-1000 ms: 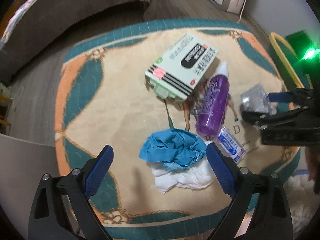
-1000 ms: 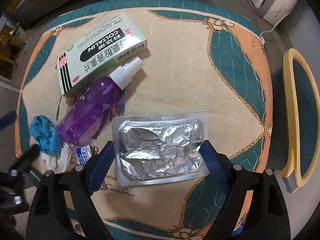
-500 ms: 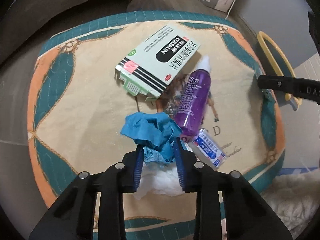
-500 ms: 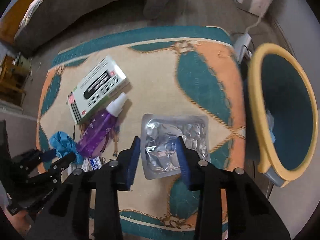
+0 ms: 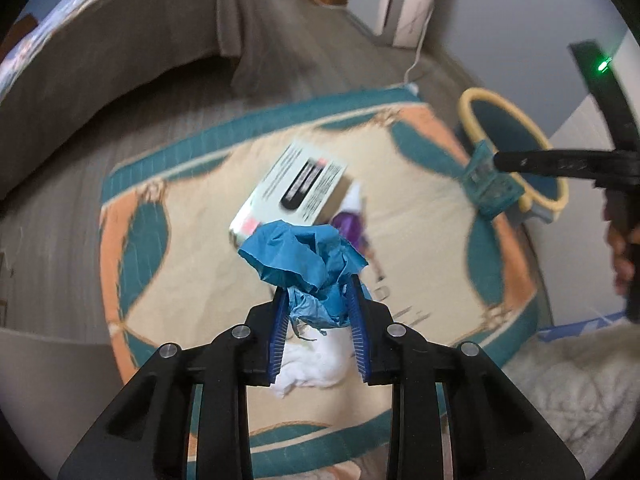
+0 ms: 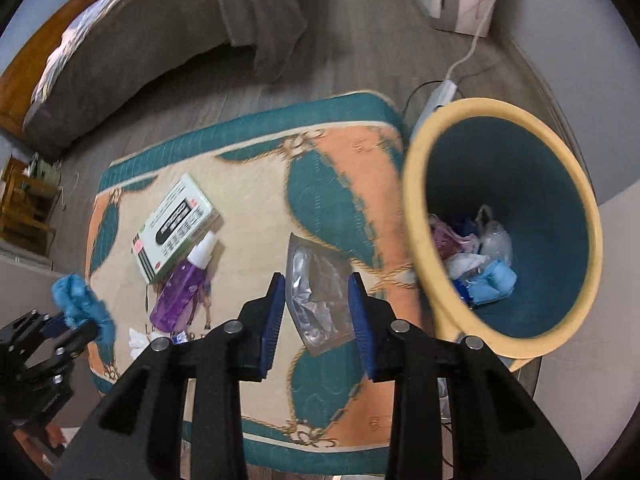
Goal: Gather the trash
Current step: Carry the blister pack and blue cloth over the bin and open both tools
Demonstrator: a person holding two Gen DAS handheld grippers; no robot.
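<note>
Both claws have stuff clamped: the left claw (image 5: 318,300) just squeezed in on a crumpled blue paper wad (image 5: 304,258), lifted off the rug (image 5: 192,256). Right claw (image 6: 316,298) pinches the foil blister pack (image 6: 316,288), which hangs just left of the yellow-rimmed trash bin (image 6: 416,240).

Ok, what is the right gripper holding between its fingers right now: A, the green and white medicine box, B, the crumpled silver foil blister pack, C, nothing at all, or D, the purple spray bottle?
B: the right gripper has its fingers closed on the crumpled silver foil blister pack, lifted off the rug beside the yellow-rimmed bin, while the bottle and box lie on the rug.
</note>
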